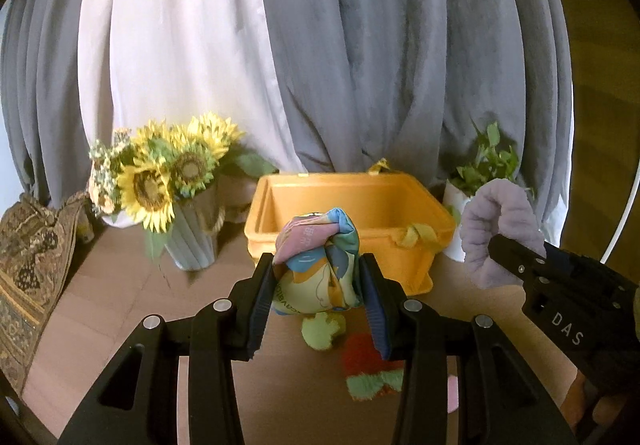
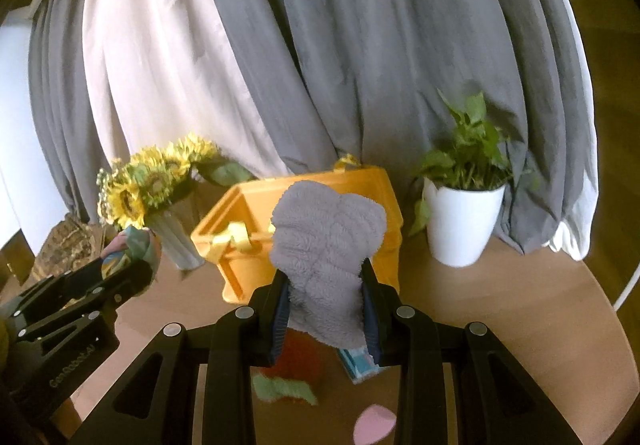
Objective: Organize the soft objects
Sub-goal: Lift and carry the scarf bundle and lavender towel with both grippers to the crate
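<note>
My left gripper [image 1: 317, 269] is shut on a bunched multicoloured printed cloth [image 1: 316, 261], held above the table in front of the orange bin [image 1: 404, 257]. My right gripper [image 2: 325, 287] is shut on a fluffy lilac plush piece [image 2: 326, 245], lifted in front of the same orange bin [image 2: 236, 213]. In the left wrist view the right gripper [image 1: 498, 245] shows at the right with the lilac plush [image 1: 496, 221]. In the right wrist view the left gripper [image 2: 132, 261] shows at the left with the printed cloth [image 2: 134, 243]. The bin looks empty inside, with yellow ties on its rim.
On the brown table under the grippers lie a red and green soft toy [image 2: 296, 369], a green piece [image 1: 322, 331], a pink piece [image 2: 374, 423] and a blue-white item [image 2: 358, 363]. A sunflower vase [image 1: 192, 237] stands left of the bin, a white potted plant [image 2: 460, 221] right. Grey and white curtains hang behind.
</note>
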Motion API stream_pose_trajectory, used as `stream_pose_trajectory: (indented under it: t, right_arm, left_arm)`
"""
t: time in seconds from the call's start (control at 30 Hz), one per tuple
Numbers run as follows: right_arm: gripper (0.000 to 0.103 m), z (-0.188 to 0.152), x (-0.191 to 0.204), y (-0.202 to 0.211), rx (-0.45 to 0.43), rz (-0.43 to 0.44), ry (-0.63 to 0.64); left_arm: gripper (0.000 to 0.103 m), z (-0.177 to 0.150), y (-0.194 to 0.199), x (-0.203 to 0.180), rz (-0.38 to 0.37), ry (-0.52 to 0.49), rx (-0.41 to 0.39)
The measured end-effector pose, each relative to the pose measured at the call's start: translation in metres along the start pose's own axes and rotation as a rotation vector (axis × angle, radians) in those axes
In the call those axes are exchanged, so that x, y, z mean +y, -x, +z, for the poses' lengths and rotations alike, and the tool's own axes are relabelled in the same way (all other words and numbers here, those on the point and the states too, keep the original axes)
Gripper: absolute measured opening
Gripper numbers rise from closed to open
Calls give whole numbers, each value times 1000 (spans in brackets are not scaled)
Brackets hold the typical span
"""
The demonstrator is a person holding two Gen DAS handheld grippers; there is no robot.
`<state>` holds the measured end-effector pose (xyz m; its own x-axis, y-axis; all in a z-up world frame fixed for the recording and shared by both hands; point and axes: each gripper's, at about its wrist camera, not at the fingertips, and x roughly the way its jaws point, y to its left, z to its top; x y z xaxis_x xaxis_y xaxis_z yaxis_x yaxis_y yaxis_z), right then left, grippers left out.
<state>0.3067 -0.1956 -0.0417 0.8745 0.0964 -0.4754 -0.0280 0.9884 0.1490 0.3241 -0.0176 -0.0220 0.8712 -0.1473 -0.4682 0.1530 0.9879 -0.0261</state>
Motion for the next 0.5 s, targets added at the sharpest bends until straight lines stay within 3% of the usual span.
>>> stream_pose_trajectory:
  t: [0.5]
  right_arm:
    - [33,35,21,-18,-84,9,11]
  left_arm:
    - [42,36,-17,18,-11,-3,-80]
